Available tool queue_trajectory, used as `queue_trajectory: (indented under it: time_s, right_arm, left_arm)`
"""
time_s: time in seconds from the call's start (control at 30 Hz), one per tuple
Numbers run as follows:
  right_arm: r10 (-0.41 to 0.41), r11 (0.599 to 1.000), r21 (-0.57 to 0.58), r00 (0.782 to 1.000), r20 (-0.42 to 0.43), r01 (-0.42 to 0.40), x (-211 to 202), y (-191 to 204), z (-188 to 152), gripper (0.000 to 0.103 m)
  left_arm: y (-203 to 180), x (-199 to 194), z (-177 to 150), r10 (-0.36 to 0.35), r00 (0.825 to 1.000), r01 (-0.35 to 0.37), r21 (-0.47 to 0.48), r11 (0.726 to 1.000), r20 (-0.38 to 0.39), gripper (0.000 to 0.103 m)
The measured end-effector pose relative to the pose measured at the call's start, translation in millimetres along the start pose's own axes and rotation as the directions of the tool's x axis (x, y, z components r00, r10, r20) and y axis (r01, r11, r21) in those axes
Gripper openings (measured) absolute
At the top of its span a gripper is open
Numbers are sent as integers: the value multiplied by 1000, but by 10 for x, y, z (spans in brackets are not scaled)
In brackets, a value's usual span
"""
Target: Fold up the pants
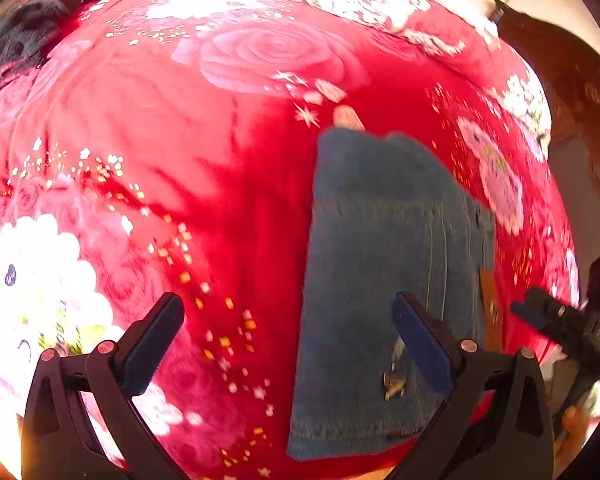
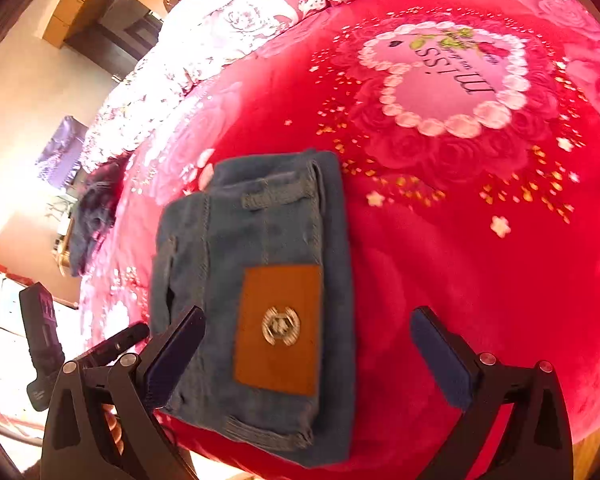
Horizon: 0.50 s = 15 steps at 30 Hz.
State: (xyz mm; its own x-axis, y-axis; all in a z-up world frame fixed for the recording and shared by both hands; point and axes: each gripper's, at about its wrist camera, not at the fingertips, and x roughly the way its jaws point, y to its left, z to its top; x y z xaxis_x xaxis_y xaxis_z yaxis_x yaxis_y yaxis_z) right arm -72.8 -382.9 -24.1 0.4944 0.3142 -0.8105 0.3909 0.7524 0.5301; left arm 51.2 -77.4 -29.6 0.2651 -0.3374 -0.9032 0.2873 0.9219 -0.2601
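Blue denim pants (image 1: 384,280) lie folded into a compact rectangle on a red flowered blanket (image 1: 180,140), near the bed's front edge. In the right wrist view the pants (image 2: 268,240) show a brown leather patch (image 2: 278,328) with a metal emblem on top. My left gripper (image 1: 288,312) hovers open above the blanket, its right finger over the denim's lower part. My right gripper (image 2: 308,336) is open too, straddling the patch end of the pants without gripping. The right gripper (image 1: 540,316) also shows at the right edge of the left wrist view.
A dark garment (image 2: 96,208) lies at the blanket's far left edge, also seen as the dark garment (image 1: 16,36) in the left wrist view. The blanket (image 2: 460,240) stretches wide around the pants. Wooden furniture (image 2: 100,12) and a wall stand beyond the bed.
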Motion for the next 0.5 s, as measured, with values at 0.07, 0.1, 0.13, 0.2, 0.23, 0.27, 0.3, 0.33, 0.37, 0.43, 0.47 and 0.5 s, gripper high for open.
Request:
queue_trajectory:
  time_s: [0.07,0.1,0.13,0.2,0.23,0.27,0.3,0.33,0.37,0.43,0.47,0.5]
  right_arm:
    - [43,998,42,999,-30,-41,106,-78,59,103]
    - [50,996,77,997,-56,-46,202,-137,81,103]
    - [62,992,116,995,-80,-53,301,-200,80,103]
    - [83,987,142,996,-39,-77,328,-227,51,103]
    - [108,983,151,994,-23,-103,315,-218,51,103]
    - [165,974,164,986,-21,-159,325,-199,53,102]
    - [235,958,172,972,-16,-229,337,-170,29,100]
    - [276,949,161,961,-18,-270,351,-120,11,100]
    - [270,955,130,963,-18,-265,355,-70,0,100]
    - [251,966,68,967,-41,-248,411,-11,-1,99]
    - [247,968,65,968,-41,-244,444,-47,2,93]
    - [231,971,69,972,-45,-228,477,-93,15,85]
  left_arm:
    - [103,154,123,-51,995,46,-61,997,-88,103]
    - [149,243,153,-77,989,66,-94,993,-126,103]
    - [177,324,162,-98,983,79,-125,989,-156,103]
    - [168,456,148,-97,975,69,-144,987,-197,103]
    - [104,453,140,-74,978,50,-126,991,-193,103]
    - [30,445,139,-69,980,51,-100,994,-186,103]
    - [-47,451,130,-93,977,79,-78,994,-190,103]
    - [-133,482,120,-143,966,133,-61,989,-215,103]
    - [-229,519,96,-181,953,173,-52,984,-243,103]
    - [-359,532,56,-182,952,185,-14,983,-247,103]
    - [-409,540,57,-176,953,185,14,983,-247,103]
    - [-436,557,59,-169,953,183,33,982,-251,103]
